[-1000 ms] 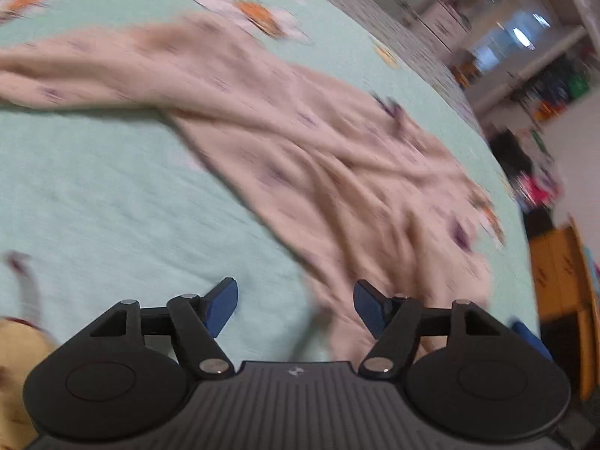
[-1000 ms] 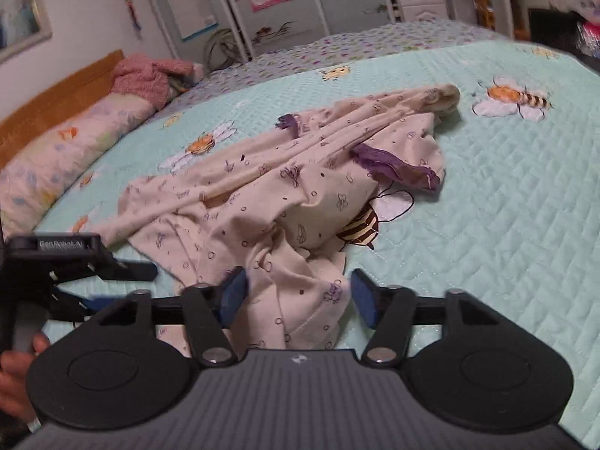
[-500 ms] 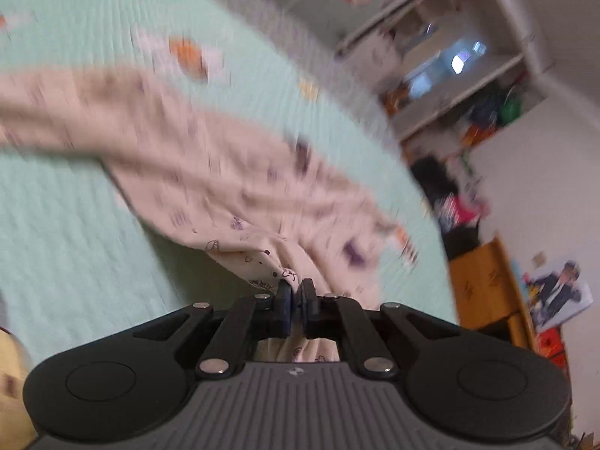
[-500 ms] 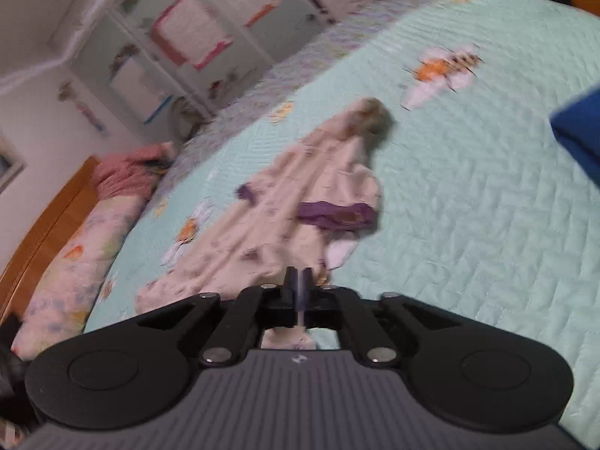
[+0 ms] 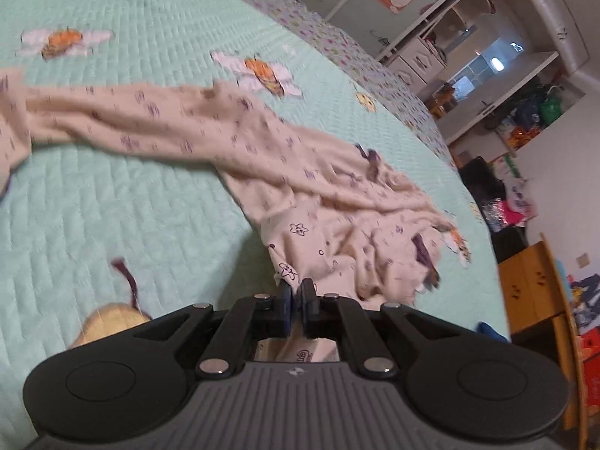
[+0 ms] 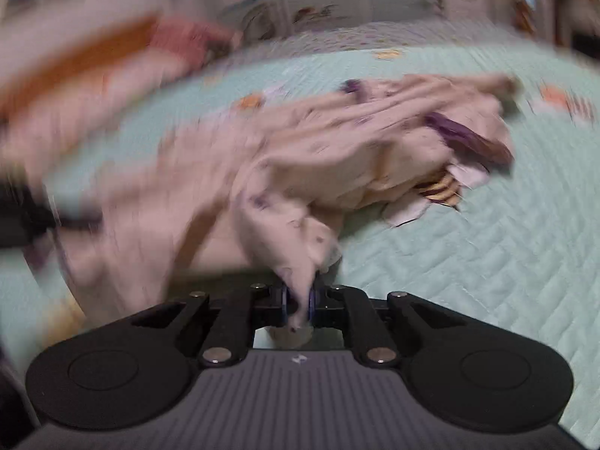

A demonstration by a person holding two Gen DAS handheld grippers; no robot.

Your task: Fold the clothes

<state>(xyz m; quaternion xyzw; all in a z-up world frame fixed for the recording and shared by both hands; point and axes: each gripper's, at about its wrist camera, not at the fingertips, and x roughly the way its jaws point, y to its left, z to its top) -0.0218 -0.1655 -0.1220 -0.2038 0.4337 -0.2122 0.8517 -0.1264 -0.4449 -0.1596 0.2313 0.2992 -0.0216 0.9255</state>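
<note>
Our left gripper [image 5: 295, 292] is clenched on an edge of the pale printed garment [image 5: 318, 202]. Our right gripper [image 6: 299, 302] is closing on a bunched fold (this view is blurred). The rest lies crumpled on the green bee quilt [image 5: 112, 195]. We should lift both edges evenly and draw them apart, so it spreads flat.

Setting: home bedroom. Bed [image 5: 112, 206] covered by a mint quilted bedspread with bee appliqués [image 5: 262, 73] (child's room, likely). Far wall: white shelving [image 5: 525, 48] with posters; orange wooden cabinet [image 5: 532, 288] at right; cluttered toys and bags [image 5: 532, 112] on the shelves.
</note>
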